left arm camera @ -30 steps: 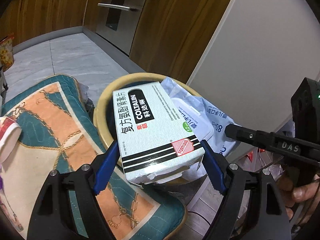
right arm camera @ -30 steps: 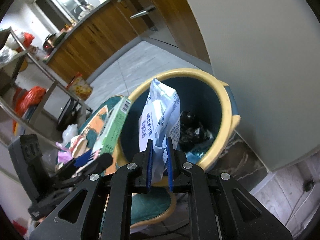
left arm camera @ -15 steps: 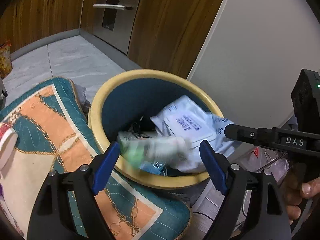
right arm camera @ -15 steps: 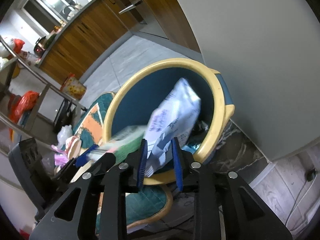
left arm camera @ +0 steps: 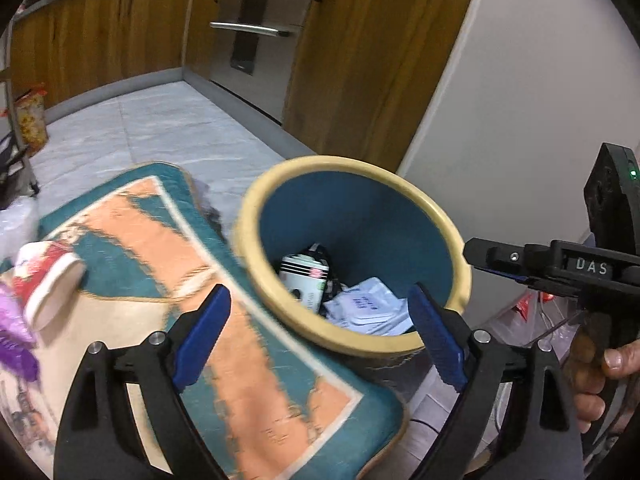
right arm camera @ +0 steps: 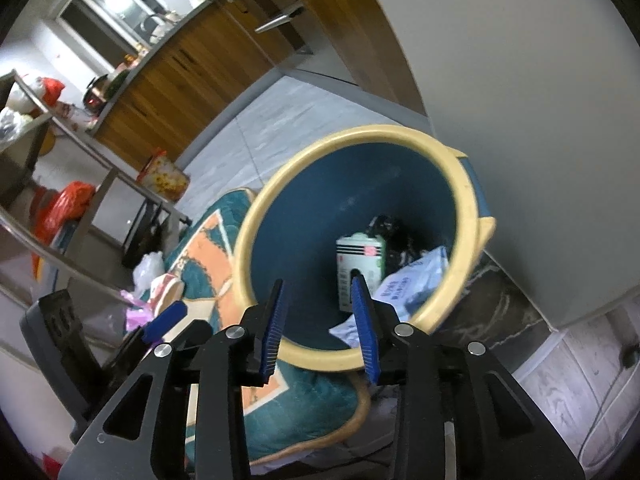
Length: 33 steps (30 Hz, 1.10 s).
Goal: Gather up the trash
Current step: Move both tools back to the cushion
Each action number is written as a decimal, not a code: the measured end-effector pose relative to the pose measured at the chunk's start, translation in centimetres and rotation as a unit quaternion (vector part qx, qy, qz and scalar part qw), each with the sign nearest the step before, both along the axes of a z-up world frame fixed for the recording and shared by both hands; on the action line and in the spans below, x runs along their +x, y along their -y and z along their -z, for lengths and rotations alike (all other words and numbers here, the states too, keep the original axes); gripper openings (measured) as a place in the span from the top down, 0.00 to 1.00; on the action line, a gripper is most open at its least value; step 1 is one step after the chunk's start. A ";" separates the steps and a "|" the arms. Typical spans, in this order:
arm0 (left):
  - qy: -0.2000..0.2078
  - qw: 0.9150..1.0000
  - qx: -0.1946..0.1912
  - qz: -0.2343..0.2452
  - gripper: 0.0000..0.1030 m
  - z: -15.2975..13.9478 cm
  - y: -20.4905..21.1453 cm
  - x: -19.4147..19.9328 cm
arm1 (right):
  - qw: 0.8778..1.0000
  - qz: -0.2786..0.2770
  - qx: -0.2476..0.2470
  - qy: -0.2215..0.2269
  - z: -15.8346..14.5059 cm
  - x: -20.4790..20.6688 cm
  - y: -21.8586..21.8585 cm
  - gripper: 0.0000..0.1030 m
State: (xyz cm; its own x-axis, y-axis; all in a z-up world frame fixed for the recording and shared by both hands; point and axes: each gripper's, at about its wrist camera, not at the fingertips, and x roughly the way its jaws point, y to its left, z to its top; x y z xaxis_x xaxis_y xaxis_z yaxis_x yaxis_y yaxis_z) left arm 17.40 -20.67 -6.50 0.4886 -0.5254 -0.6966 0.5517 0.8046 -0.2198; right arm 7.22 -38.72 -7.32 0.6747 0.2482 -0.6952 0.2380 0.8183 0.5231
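A blue bin with a cream rim (left arm camera: 400, 184) (right arm camera: 468, 200) stands by the white wall. Inside lie a green-and-white medicine box (left arm camera: 304, 280) (right arm camera: 360, 268) and a white wipes packet (left arm camera: 368, 308) (right arm camera: 412, 280). My left gripper (left arm camera: 316, 336) is open and empty, above the bin's near rim. My right gripper (right arm camera: 320, 320) is open and empty, over the bin's near rim; it also shows in the left wrist view (left arm camera: 500, 264) at the right of the bin.
A teal and orange cushion (left arm camera: 200, 264) (right arm camera: 204, 248) lies left of the bin. A paper cup (left arm camera: 48, 280) (right arm camera: 168, 286) and purple wrapper (left arm camera: 12, 332) rest on it. Wooden cabinets (left arm camera: 120, 32) line the back; a metal rack (right arm camera: 80, 168) stands at left.
My left gripper let go of the medicine box and my right gripper let go of the wipes packet. Both fell into the bin. Both jaws opened wider.
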 end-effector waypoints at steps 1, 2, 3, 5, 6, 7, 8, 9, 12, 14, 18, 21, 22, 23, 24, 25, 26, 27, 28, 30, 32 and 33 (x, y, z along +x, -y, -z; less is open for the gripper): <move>0.002 1.000 0.001 -0.005 0.13 -0.2 -0.5 0.0 | 1.000 -0.004 -0.001 0.004 -0.2 0.1 -0.4 0.55; 0.004 1.000 0.002 -0.011 0.13 -0.4 -1.0 0.0 | 1.000 -0.008 -0.003 0.009 -0.4 0.2 -0.8 0.51; 0.006 1.000 0.002 -0.021 0.12 -0.7 -1.8 0.0 | 1.000 -0.011 -0.003 0.012 -0.5 0.3 -1.1 0.48; 0.007 0.999 0.001 -0.033 0.12 -1.2 -3.0 0.0 | 1.000 -0.017 -0.003 0.016 -0.7 0.5 -1.7 0.45; 0.010 0.999 0.001 -0.042 0.12 -1.5 -3.8 -0.1 | 1.000 -0.022 -0.002 0.019 -0.7 0.6 -2.1 0.43; 0.013 0.999 0.002 -0.048 0.11 -1.8 -4.7 -0.1 | 0.999 -0.026 -0.001 0.020 -0.7 0.8 -2.4 0.43; 0.015 0.998 0.003 -0.055 0.11 -1.9 -5.3 -0.2 | 0.999 -0.030 0.000 0.021 -0.8 1.0 -2.7 0.42; 0.016 0.998 0.004 -0.063 0.11 -2.1 -6.1 -0.2 | 0.999 -0.035 0.000 0.023 -0.8 1.2 -3.1 0.42; 0.018 0.996 0.004 -0.086 0.11 -2.6 -8.3 -0.2 | 0.998 -0.050 0.006 0.026 -0.6 1.8 -4.3 0.40; 0.018 0.994 0.004 -0.105 0.11 -2.8 -10.1 0.0 | 0.998 -0.061 0.012 0.025 -0.5 2.3 -5.2 0.40; 0.015 0.989 0.000 -0.146 0.11 -3.0 -13.9 0.2 | 0.996 -0.083 0.016 0.028 -0.4 3.3 -7.0 0.40; 0.015 0.986 0.001 -0.168 0.11 -3.1 -16.0 0.4 | 0.995 -0.099 0.020 0.024 -0.2 4.0 -8.6 0.40; 0.016 0.984 0.003 -0.177 0.11 -3.2 -17.1 0.4 | 0.994 -0.104 0.021 0.024 -0.2 4.2 -9.3 0.40; 0.017 0.983 0.005 -0.183 0.11 -3.3 -17.7 0.4 | 0.993 -0.112 0.022 0.025 -0.3 4.6 -10.1 0.40; 0.018 0.982 0.006 -0.190 0.11 -3.3 -18.6 0.5 | 0.993 -0.117 0.022 0.026 -0.3 4.8 -10.4 0.40; 0.019 0.980 0.008 -0.197 0.11 -3.4 -19.5 0.6 | 0.992 -0.125 0.022 0.027 -0.4 5.1 -11.1 0.40; 0.018 0.979 0.010 -0.201 0.11 -3.4 -20.1 0.7 | 0.991 -0.133 0.022 0.027 -0.4 5.3 -11.8 0.40; 0.018 0.978 0.012 -0.205 0.11 -3.4 -20.6 0.7 | 0.990 -0.139 0.021 0.027 -0.4 5.5 -12.2 0.40; 0.016 0.977 0.015 -0.210 0.11 -3.4 -21.5 0.8 | 0.989 -0.146 0.022 0.026 -0.4 5.7 -12.8 0.40; 0.016 0.976 0.021 -0.215 0.11 -3.4 -22.7 0.9 | 0.987 -0.160 0.022 0.025 -0.4 6.3 -14.0 0.40; 0.017 0.975 0.025 -0.220 0.11 -3.4 -23.9 1.1 | 0.985 -0.171 0.022 0.025 -0.5 6.7 -15.0 0.40; 0.016 0.974 0.025 -0.224 0.11 -3.3 -24.4 1.2 | 0.983 -0.179 0.023 0.023 -0.4 7.1 -15.6 0.40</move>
